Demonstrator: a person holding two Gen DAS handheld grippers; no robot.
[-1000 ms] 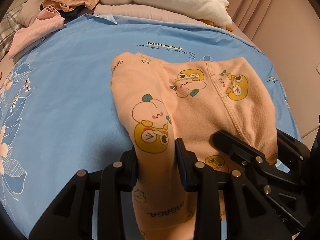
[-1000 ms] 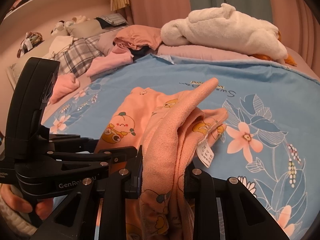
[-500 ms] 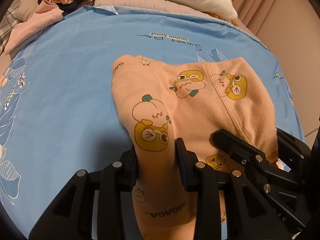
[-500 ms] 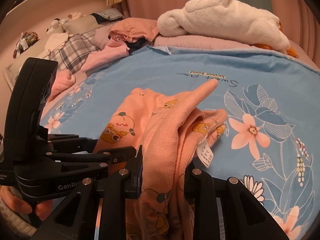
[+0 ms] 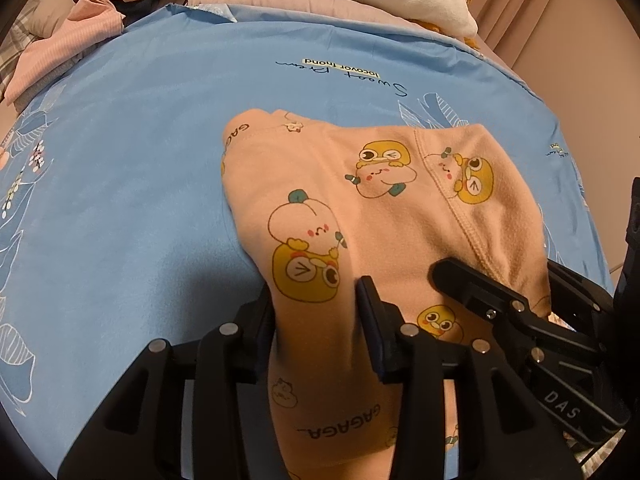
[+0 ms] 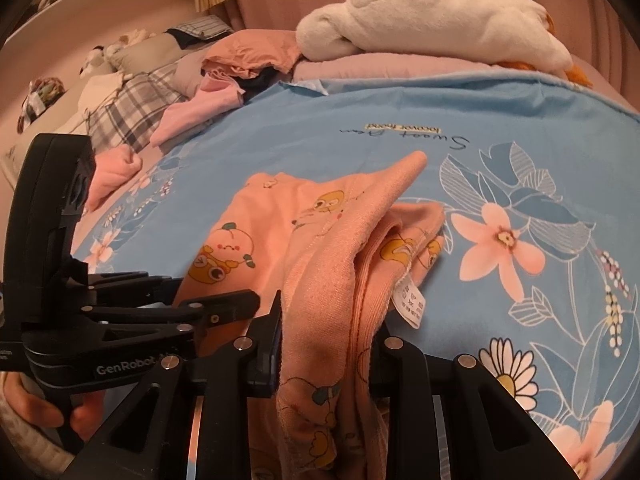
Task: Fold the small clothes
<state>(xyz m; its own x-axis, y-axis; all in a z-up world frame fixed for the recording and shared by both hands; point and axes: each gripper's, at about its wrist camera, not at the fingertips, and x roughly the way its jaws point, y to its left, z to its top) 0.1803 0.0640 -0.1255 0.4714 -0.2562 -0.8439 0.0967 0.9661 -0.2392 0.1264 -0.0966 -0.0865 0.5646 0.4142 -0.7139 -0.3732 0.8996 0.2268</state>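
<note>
Tongs, left (image 5: 316, 296): black, two-fingered, angled steeply down toward the bed. Jaws have just been opening; a strip of the peach garment (image 5: 384, 208) lies between them, the right pad looks to stand a little off the cloth, and whether the left pad presses it is hard to tell in this view. Likely letting the edge go now that it rests on the bed.

Tongs, right (image 6: 326, 320): black, same make, tilted down less steeply. Jaws narrowly set and clamped on a bunched thickness of the garment, apparently its waistband edge, which rises out of them in a raised fold. Probably held up so the fold can be laid over the flat part.

Bed sheet (image 5: 140, 160): blue, flower and leaf print, lettered near the far edge. Serves as the folding surface.

Plush toy (image 6: 432, 20): white, at the far end of the bed, on a folded pink blanket.

Clothes pile (image 6: 224, 68): pink, peach and plaid pieces at the far left, well apart from the work.

Garment, small, peach, cartoon print: lies on the middle of the sheet, partly folded, its near end in both tongs.

Hand (image 6: 36, 408): wrapped around the left tong's handle, low at the left edge of the right view.

Care label (image 6: 410, 300): white, hanging from the lifted edge.
</note>
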